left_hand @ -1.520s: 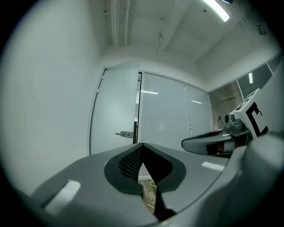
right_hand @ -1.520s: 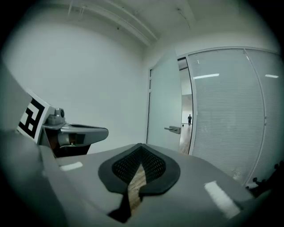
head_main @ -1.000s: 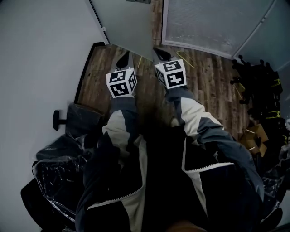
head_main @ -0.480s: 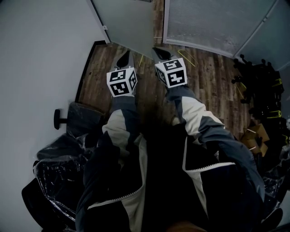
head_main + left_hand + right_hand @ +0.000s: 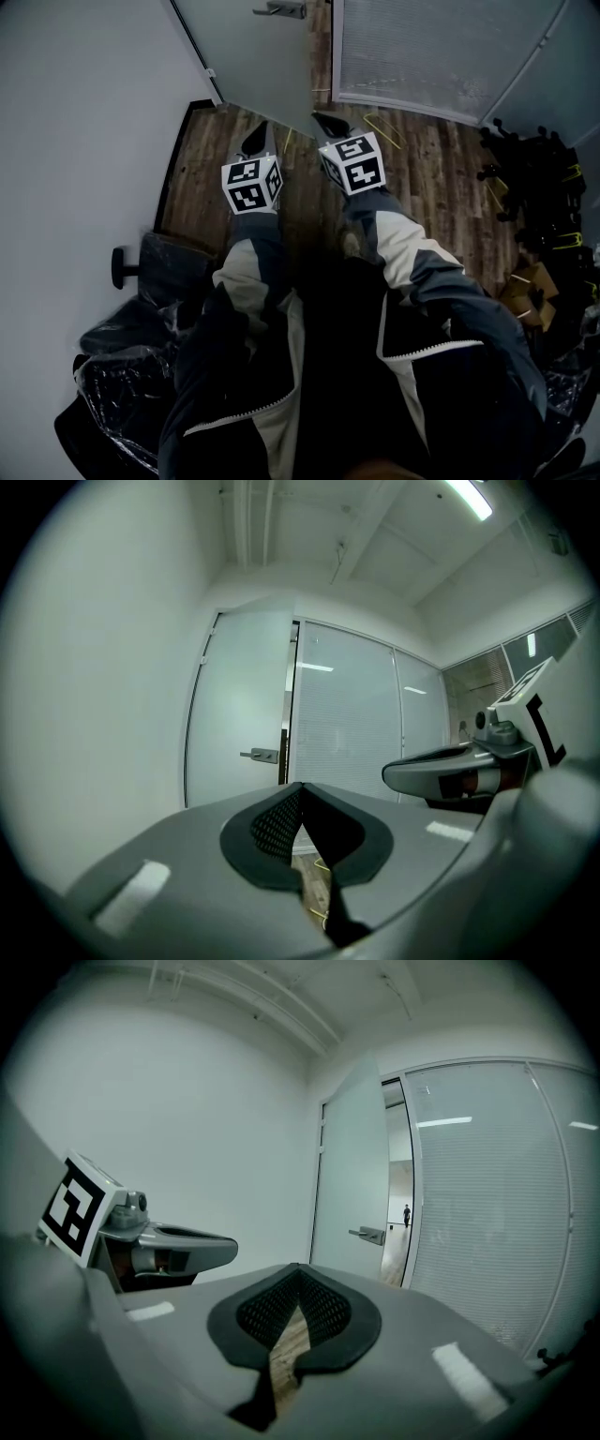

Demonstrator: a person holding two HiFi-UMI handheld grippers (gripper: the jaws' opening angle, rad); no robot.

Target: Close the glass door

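Frosted glass door ajar at upper centre; left gripper and right gripper, jaws pressed together and empty, face it, probably to push.

The glass door is frosted pale grey, the floor brown wood-plank, the sleeves grey and cream.

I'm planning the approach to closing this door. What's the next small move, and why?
Probably carry the right tool forward to the glass door near its handle. The door stands ajar, a gap showing beside the frosted panel, and both this and the left tool are shut, empty and short of it.
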